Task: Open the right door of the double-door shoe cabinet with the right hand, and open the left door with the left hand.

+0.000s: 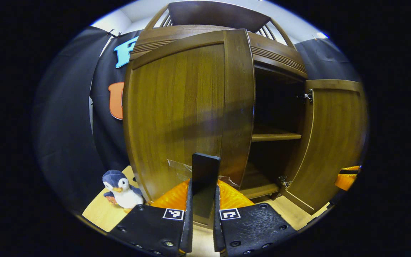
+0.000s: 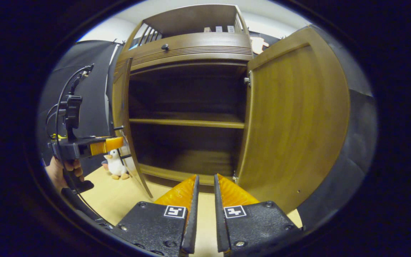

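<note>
The brown wooden shoe cabinet stands with both doors ajar. Its left door is swung partway out toward me. My left gripper is shut on that door's dark upright handle, which stands between the fingers. The right door hangs wide open, also at the right of the left gripper view. My right gripper is shut with nothing in it, low in front of the open cabinet and apart from the right door. In the right gripper view the left door shows edge-on, with the left gripper and a hand at it.
Inside is a wooden shelf with dark space above and below. A plush penguin sits on the light wooden floor left of the cabinet. A drawer knob sits above the doors. Black cloth walls both sides.
</note>
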A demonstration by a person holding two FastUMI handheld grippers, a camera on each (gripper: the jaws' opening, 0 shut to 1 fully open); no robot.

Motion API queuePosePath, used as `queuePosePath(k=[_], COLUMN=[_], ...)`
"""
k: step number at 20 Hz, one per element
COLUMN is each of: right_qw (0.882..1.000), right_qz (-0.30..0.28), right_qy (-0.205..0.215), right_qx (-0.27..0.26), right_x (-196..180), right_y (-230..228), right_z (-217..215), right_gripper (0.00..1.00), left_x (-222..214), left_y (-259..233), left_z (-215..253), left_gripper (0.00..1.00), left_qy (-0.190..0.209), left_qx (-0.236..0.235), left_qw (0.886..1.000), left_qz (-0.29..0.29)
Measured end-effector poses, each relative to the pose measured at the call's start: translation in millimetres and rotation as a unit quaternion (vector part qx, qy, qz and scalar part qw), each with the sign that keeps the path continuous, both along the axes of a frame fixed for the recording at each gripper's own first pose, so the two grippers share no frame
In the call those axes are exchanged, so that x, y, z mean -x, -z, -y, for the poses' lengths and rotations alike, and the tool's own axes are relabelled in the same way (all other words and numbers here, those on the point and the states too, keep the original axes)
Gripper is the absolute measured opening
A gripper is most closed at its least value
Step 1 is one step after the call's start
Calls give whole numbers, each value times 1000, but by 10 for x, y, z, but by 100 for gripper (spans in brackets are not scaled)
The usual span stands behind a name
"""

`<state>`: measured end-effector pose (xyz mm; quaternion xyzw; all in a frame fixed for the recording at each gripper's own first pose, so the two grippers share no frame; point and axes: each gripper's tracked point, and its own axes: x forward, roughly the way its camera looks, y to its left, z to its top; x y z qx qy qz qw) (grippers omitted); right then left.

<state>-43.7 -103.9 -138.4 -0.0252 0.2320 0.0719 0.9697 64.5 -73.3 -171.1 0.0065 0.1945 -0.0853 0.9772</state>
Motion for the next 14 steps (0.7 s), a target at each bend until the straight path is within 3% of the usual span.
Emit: queuePosePath(k=[4, 8, 10, 11, 13, 14], right_qw=[1000, 999, 999, 999, 998, 998], right_qz=[-9, -14, -17, -17, -16, -14], right_qy=[-28, -41, -43, -46, -53, -54], right_qx=[-3, -2, 1, 1, -1, -1], right_x=[3, 7, 17, 27, 60, 35], right_y=[31, 48, 57, 57, 42, 46], right_z=[-109, -162, -187, -203, -226, -232], right_gripper=[26, 32, 41, 50, 54, 51], left_x=[108, 232, 307, 342, 409, 433], left_y=[-19, -56, -82, -89, -106, -114], left_z=[-123, -277, -371, -424, -543, -594], left_gripper=[22, 22, 22, 22, 22, 21], left_qy=[-7, -25, -33, -38, -49, -53], left_qx=[-8, -12, -16, -18, -21, -26], left_qw=[1000, 1000, 999, 999, 999, 998], left_qz=[-1, 1, 4, 6, 7, 6])
